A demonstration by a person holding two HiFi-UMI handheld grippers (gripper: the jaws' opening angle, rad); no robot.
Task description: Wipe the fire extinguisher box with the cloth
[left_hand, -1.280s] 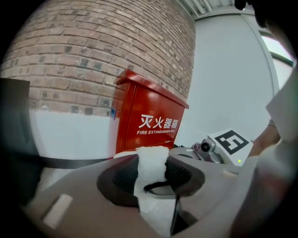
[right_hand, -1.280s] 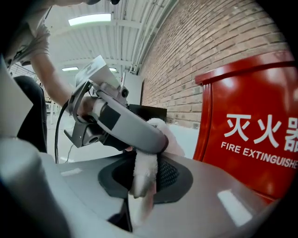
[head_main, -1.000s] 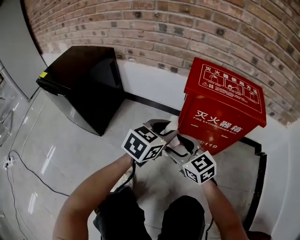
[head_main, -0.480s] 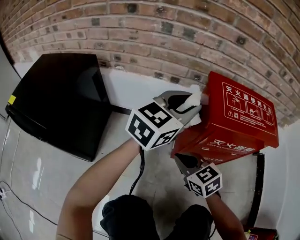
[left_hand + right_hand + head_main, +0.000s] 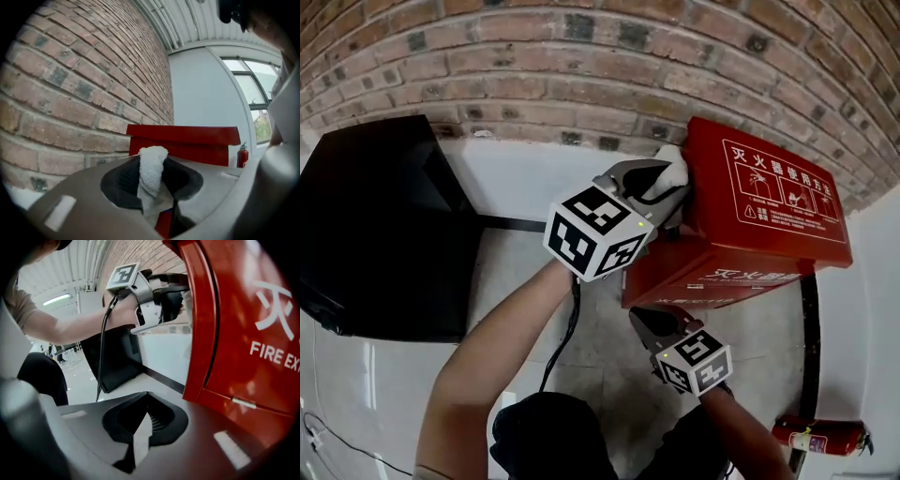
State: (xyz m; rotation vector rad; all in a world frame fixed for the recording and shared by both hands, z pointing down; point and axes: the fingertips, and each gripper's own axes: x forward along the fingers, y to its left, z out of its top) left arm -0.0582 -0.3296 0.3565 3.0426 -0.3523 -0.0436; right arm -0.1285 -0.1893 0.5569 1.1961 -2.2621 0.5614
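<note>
Gripper on the left (image 5: 661, 187) clamped on white cloth (image 5: 151, 168), lifted within the last second from low near the knees up to the top left corner of the fire extinguisher box (image 5: 769, 202), cloth seemingly touching it. Wiping probably about to start. Right gripper (image 5: 652, 323) pressed together, empty, low before the box front.

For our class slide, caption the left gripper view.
Left claw grips a white cloth before the red box by a brick wall.
</note>
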